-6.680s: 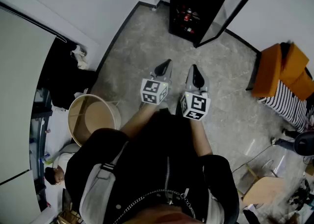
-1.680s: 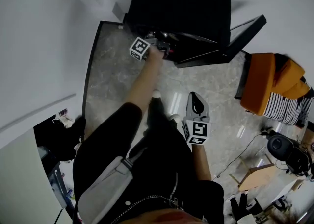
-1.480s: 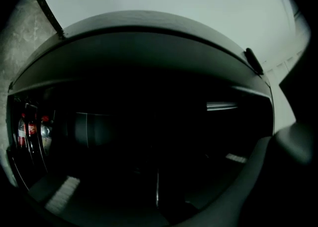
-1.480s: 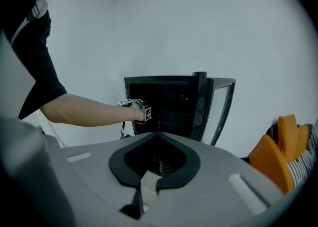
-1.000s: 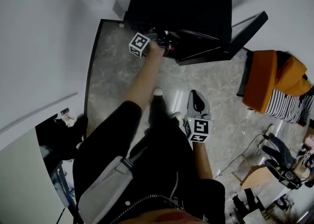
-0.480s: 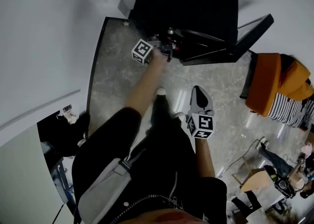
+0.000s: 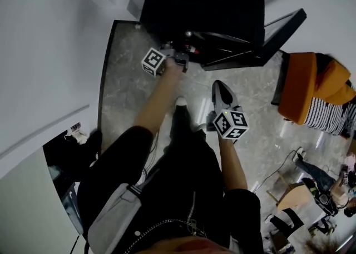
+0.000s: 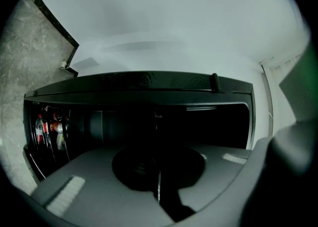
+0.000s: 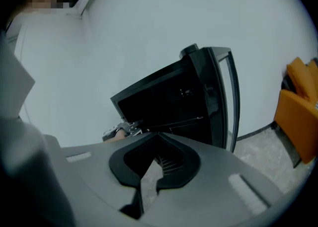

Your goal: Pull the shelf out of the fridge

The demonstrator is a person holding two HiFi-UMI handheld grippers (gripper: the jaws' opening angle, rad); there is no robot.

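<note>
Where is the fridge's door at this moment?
In the head view the door stands open at the upper right, swung out beside the black fridge, between it and the orange cushions.

Hidden, cropped and unreadable zones

The fridge point(image 7: 206, 3) is cut off by the top edge of the head view. In the left gripper view its inside is near black, and the shelf cannot be made out there. The left claw point(image 8: 158, 184) has its jaws almost together at lower centre; whatever lies between them is lost in shadow. Small red items point(image 8: 47, 129) at mid left are too small to identify. The orange seat point(image 9: 298, 112) is cropped at the right edge.
</note>
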